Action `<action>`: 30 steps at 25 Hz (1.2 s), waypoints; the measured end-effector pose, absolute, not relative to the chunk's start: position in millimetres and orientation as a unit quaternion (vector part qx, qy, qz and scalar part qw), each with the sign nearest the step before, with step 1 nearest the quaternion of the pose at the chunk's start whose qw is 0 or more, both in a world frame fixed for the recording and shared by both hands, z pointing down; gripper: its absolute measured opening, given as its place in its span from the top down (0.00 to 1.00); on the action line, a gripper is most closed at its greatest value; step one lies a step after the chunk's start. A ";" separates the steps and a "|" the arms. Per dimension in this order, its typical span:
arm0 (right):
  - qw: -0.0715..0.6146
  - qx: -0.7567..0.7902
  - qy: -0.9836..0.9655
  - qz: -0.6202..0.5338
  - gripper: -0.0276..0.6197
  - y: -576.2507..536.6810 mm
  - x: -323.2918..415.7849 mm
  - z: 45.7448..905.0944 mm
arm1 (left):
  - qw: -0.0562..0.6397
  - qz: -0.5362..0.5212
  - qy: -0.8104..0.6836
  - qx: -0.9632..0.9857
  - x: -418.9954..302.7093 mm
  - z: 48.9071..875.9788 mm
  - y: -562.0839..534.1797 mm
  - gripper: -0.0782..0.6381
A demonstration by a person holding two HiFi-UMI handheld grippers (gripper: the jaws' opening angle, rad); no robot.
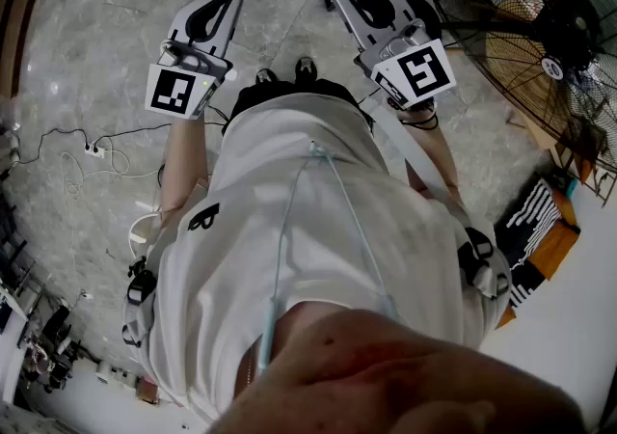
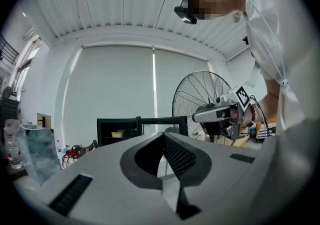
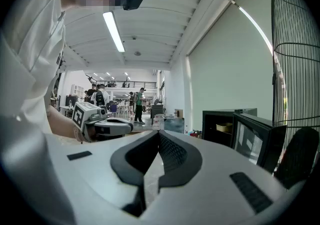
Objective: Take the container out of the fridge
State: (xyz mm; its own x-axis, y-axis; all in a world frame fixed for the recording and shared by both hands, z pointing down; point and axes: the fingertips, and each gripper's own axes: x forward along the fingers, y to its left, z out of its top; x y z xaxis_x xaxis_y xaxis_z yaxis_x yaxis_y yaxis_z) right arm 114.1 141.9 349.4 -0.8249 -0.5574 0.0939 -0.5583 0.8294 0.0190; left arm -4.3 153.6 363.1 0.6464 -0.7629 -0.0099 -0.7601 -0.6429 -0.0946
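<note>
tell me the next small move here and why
Probably step toward the fridge: its door stands open with the container on a shelf inside, but it looks out of reach. The left gripper and right gripper are both shut and empty.

Floor [image 1: 96, 27]: grey marbled tile, glossy. A white power strip [image 1: 93, 148] lies on it at left, with a thin white cable [image 1: 53, 164] looping beside it. A pair of dark shoes [image 1: 306, 67] stands side by side at top centre. Open black fridge [image 3: 220, 119]: its shelf [image 3: 225, 133] carries one shallow yellowish container [image 3: 224, 127].
</note>
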 end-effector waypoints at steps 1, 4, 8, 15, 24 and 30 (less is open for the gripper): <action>0.048 0.291 -0.955 0.004 0.93 143.2 113.6 348.6 | 0.045 -0.015 0.420 -0.906 -4.5 362.2 154.9 0.88; 0.050 0.289 -0.956 0.004 0.93 145.0 111.8 347.7 | 0.045 -0.014 0.419 -0.907 -5.8 360.8 156.4 0.88; 0.049 0.291 -0.956 0.006 0.93 143.6 108.6 348.2 | 0.045 -0.015 0.418 -0.907 -9.0 361.7 155.4 0.88; 0.040 0.297 -0.954 0.016 0.93 142.0 113.9 347.2 | 0.045 -0.018 0.415 -0.908 -5.6 362.1 156.5 0.88; 0.030 0.296 -0.955 0.016 0.93 145.3 111.2 342.8 | 0.046 -0.017 0.411 -0.910 -6.3 360.0 157.7 0.88; 0.025 0.288 -0.957 0.016 0.91 149.8 112.3 337.9 | 0.047 -0.014 0.412 -0.910 -4.1 355.6 160.2 0.88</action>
State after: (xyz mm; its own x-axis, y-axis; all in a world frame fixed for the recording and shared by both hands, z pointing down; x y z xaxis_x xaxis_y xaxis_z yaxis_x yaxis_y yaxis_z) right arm 112.3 149.8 337.9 -0.8323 -0.5514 0.0571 -0.5530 0.8331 -0.0152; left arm -4.1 160.2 355.6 0.6596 -0.7515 -0.0136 -0.7488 -0.6556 -0.0975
